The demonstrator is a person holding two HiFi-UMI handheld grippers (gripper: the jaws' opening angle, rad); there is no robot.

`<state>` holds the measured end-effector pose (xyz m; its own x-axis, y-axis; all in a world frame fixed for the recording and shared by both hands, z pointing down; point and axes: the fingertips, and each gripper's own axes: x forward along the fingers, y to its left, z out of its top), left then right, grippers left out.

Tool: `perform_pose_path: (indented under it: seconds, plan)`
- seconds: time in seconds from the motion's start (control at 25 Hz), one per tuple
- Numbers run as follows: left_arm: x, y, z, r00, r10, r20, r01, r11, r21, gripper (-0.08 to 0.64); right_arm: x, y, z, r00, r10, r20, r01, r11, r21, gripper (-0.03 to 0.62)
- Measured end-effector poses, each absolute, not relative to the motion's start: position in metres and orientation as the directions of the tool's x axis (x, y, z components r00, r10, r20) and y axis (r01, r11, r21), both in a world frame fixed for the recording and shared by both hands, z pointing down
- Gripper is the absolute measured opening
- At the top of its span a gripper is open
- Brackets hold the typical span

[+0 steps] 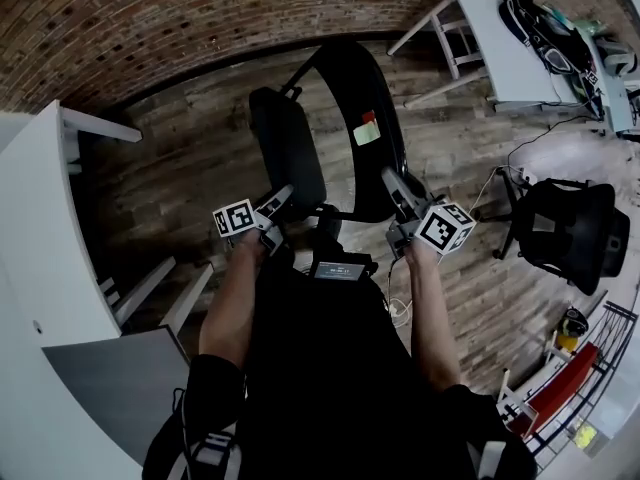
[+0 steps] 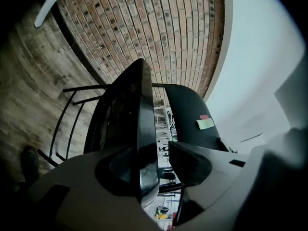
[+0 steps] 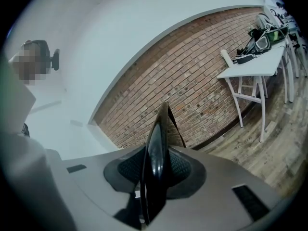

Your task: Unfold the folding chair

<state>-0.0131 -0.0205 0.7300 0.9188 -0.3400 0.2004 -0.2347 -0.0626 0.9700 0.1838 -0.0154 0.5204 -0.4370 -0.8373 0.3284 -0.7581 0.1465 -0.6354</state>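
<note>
Standing upright on the wooden floor (image 1: 180, 168) straight ahead of the person, the folding chair (image 1: 300, 183) has its two dark panels running away from the grippers toward the brick wall (image 1: 150, 18), with only a narrow wedge between them. The seat (image 1: 280, 133) lies on the left, its near edge between the jaws of the left gripper (image 1: 280, 200) — one pad rests on it and the other stands just clear, so that hold is loose. The backrest (image 1: 355, 88), which carries a sticky note (image 1: 367, 131), lies on the right, and the right gripper (image 1: 397, 193) is clamped on its edge. Each hand is at its own panel, so I'd judge the move is a sideways spread. A white cabinet (image 1: 50, 238) on the left and an office chair (image 1: 570, 233) on the right both stand well apart from the chair.
</note>
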Motion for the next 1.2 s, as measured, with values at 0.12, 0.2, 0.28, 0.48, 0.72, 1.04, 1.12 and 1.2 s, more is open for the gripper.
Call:
perform_pose_path:
  seconds: [0.12,0.2,0.28,0.48,0.72,1.04,1.12,1.2]
  plan:
    - [-0.021,-0.017,0.744,0.871,-0.339,0.354,-0.412,-0.113,0.904,0.193,0.188,-0.014,0.527,-0.436,-0.839,0.325,-0.752,0.142,-0.643,0.109]
    - [-0.033,-0.014,0.755,0.810,-0.349,0.471,-0.538,-0.123,0.834,0.218,0.193,-0.013,0.533,-0.440,-0.837,0.326,-0.743,0.135,-0.656,0.109]
    - [-0.046,-0.014,0.767,0.753,-0.352,0.555,-0.622,-0.106,0.776,0.258,0.198,-0.013,0.539,-0.448,-0.834,0.322,-0.731,0.135,-0.669,0.107]
    - [-0.073,-0.015,0.791,0.678,-0.347,0.648,-0.699,-0.030,0.715,0.267,0.205,-0.015,0.551,-0.469,-0.832,0.296,-0.691,0.137,-0.710,0.107]
    - [-0.086,-0.014,0.809,0.628,-0.310,0.713,-0.762,-0.058,0.645,0.266,0.229,-0.014,0.569,-0.455,-0.841,0.292,-0.674,0.112,-0.730,0.107]
    - [-0.108,-0.013,0.829,0.526,-0.293,0.798,-0.833,0.010,0.553,0.265,0.239,-0.015,0.584,-0.476,-0.839,0.265,-0.634,0.119,-0.764,0.107]
    - [-0.111,-0.011,0.830,0.508,-0.291,0.810,-0.841,0.032,0.539,0.265,0.243,-0.015,0.586,-0.476,-0.839,0.262,-0.628,0.117,-0.769,0.107]
    - [-0.114,-0.011,0.831,0.500,-0.290,0.816,-0.839,0.072,0.540,0.267,0.249,-0.015,0.589,-0.477,-0.840,0.260,-0.623,0.114,-0.774,0.106]
